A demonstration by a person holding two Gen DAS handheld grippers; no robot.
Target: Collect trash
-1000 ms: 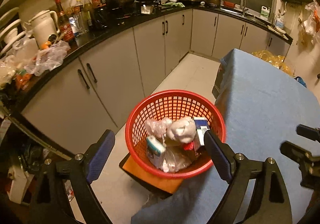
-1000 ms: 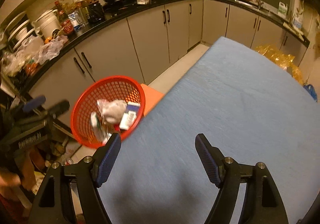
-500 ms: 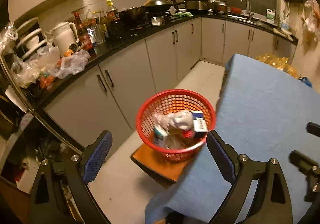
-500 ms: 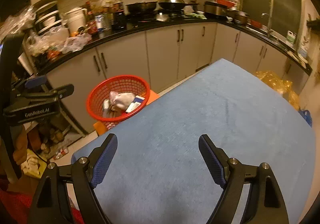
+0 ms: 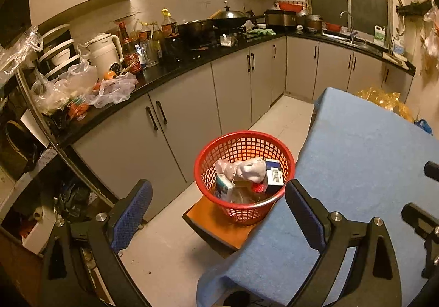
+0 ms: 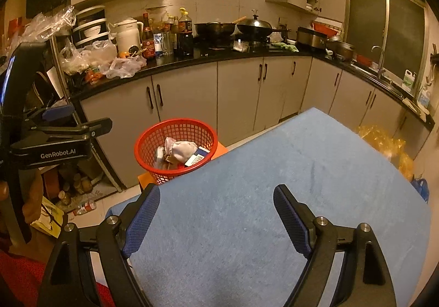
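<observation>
A red mesh basket stands on an orange stool beside the blue-covered table. In it lie a crumpled white wad, a blue and white box, a small carton and clear wrappers. My left gripper hangs above and short of the basket; its jaws are opening and nothing is between them. My right gripper is open and empty over the near end of the table. The right wrist view has the basket off the table's left corner.
A black counter with bottles, a white kettle, plastic bags and pans runs along grey cabinets. Yellow bags lie past the table's far end. Clutter, jars and bags fill the floor at the left. Pale floor tiles lie between stool and cabinets.
Both grippers have drawn back and risen, so the basket looks smaller and farther and more of the kitchen shows. The right view has levelled out. Both pairs of jaws stand slightly wider.
</observation>
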